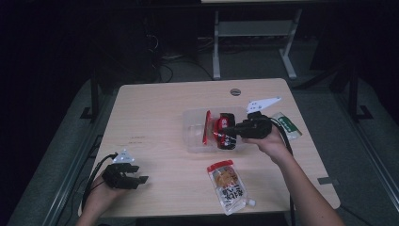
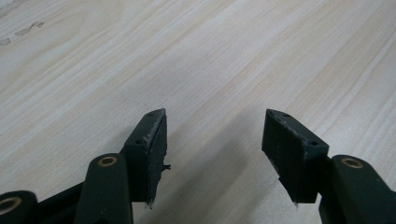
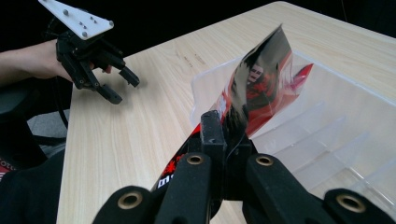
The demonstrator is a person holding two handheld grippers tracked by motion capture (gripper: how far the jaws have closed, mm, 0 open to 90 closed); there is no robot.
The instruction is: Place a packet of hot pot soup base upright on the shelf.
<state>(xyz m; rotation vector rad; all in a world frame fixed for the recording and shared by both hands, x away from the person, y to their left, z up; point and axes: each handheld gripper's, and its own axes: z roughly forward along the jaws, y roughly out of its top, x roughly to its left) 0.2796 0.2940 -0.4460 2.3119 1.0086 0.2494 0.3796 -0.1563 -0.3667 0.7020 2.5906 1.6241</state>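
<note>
Setting: pale wooden table (image 1: 155, 117) under dim light, dark room behind, desk legs on grey floor beyond its far edge.
Right gripper (image 3: 223, 126): clamped tight on the edge of a glossy red-and-black packet (image 3: 261, 70), both jaws pinching the film. I read the edge grip as a way to keep the packet's body hanging free, so it can go into the bin without the jaws fouling the walls.
Packet: held up over the clear plastic bin (image 1: 193, 136), its top edge tilted, its lower part already inside the bin's near side as the high view shows it. It does not look set down yet.
Bin: sits at mid-table. A thin red packet (image 1: 206, 127) stands on edge inside it, just left of the held one, so this looks like sorting snacks into the bin.
Left gripper (image 1: 136, 175): jaws apart, nothing between them, resting low at the table's near left corner, well away from the bin. Parked out of the way, I judge.
Waiting items: an orange-topped spout pouch (image 1: 228, 186) lies flat, nearer the person than the bin; a green-and-white packet (image 1: 288, 125) lies just right of the bin, behind the right hand (image 1: 269, 141). Both within easy reach, likely next in line.
</note>
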